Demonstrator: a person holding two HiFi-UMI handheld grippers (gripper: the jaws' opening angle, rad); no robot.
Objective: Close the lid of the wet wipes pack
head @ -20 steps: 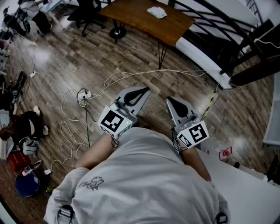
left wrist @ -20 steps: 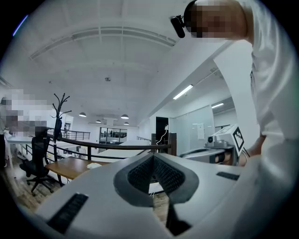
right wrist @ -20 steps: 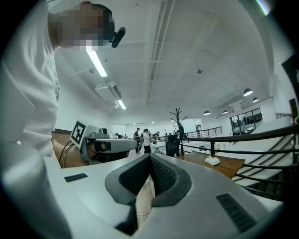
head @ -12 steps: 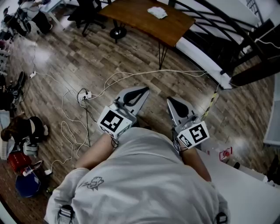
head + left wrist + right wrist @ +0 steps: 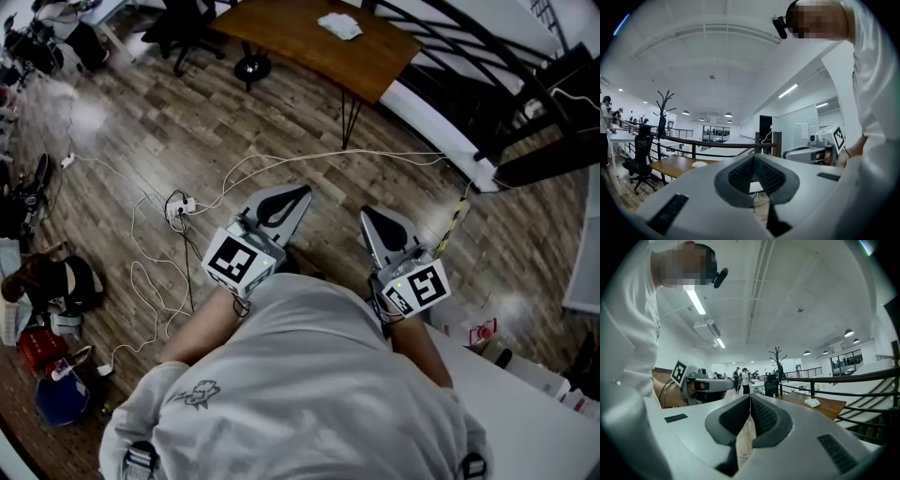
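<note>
Both tongs are held level in front of the chest, above the wooden floor [image 5: 141,141] and well apart from any surface. This is judged a carrying or waiting pose rather than a working one. The left tongs [image 5: 298,192] are seen pressed together at the tips with nothing between them, and the right tongs [image 5: 370,214] are likewise closed and empty.

No wet wipes pack can be identified with certainty. A small white object [image 5: 337,25] lies on the brown surface [image 5: 281,37] far ahead. A small item with a red mark [image 5: 481,330] lies at the edge of the white surface [image 5: 525,412] beside the person's right. The lid is judged not yet reached.
</note>
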